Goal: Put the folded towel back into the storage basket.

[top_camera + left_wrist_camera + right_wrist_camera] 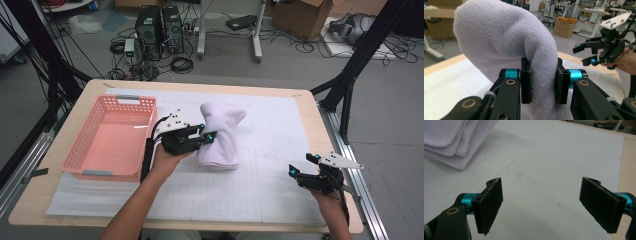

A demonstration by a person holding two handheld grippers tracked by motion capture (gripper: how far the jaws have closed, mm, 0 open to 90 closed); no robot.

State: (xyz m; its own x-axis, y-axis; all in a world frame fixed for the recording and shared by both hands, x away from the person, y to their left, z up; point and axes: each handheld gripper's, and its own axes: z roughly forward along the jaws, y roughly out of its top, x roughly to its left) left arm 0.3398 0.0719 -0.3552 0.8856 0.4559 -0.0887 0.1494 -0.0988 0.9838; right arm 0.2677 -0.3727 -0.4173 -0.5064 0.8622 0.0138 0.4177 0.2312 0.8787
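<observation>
The fingers (526,86) of the left gripper (541,85) are clamped on a thick fold of the white folded towel (506,42), one pad on each side with the terry cloth squeezed between them; in the high view the same left gripper (209,136) bites the towel (220,135) at its left edge, about halfway along its length, so the cloth bulges up and arches over the jaws while its near end seems to rest on the white gridded mat (270,190); the towel's long axis runs away from the person, from the near end towards the far, taller end; the pink plastic basket (92,145) stands just to the left of the gripping hand, its long side parallel to the towel, so the towel lies to the right of the basket with only the left hand and gripper between them; the likely next move is a short carry leftwards over the basket's near wall, and the left hand is far nearer to both things; the right gripper (300,169) hovers well apart at the mat's right side, its jaws standing wide with nothing between them, the pads (489,203) pointed across bare mat towards the towel's stacked edges (454,142).
</observation>
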